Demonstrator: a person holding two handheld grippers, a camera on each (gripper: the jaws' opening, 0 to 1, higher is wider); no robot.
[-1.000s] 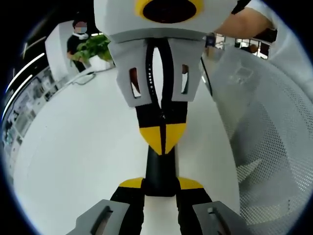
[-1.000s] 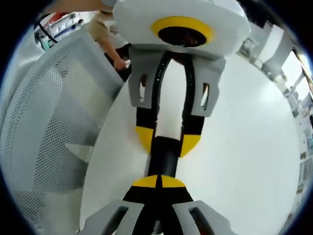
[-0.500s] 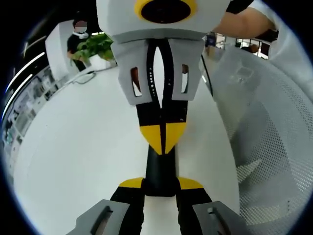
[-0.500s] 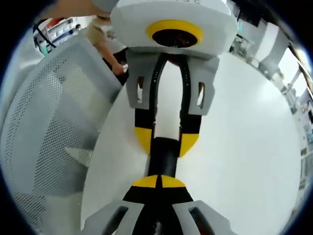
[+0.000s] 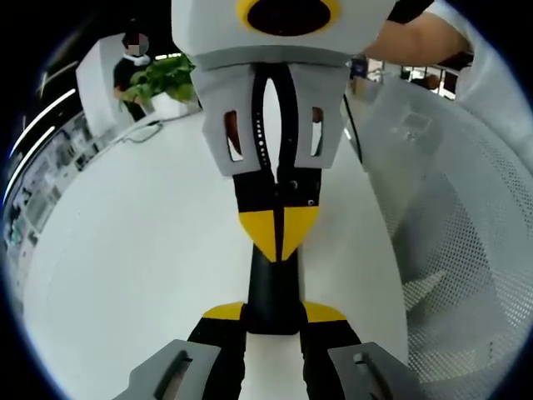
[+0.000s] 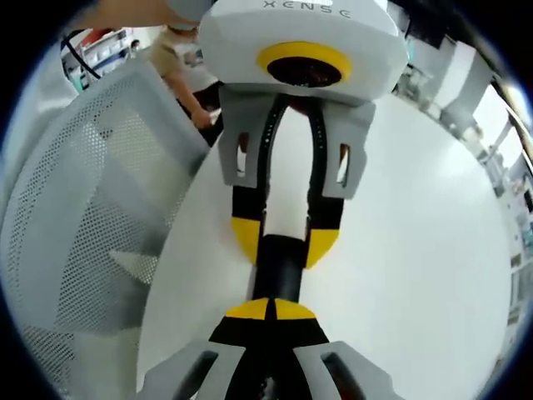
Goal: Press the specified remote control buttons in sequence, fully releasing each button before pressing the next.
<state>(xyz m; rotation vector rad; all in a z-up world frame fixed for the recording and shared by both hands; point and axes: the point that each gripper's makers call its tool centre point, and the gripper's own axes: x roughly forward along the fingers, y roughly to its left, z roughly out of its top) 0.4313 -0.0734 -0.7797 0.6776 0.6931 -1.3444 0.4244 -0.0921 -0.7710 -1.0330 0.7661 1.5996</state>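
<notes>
The left gripper (image 5: 273, 312) clamps the near end of the black remote (image 5: 273, 287) between narrowly parted jaws, probably to steady it above the white table (image 5: 125, 250). Facing it, the right gripper (image 5: 279, 233) has its 2 yellow tips pinched together with nothing between them, forming 1 blunt point that rests on the remote's top face, apparently for pressing a button. In the right gripper view, the left gripper's housing reads "XENSE".
</notes>
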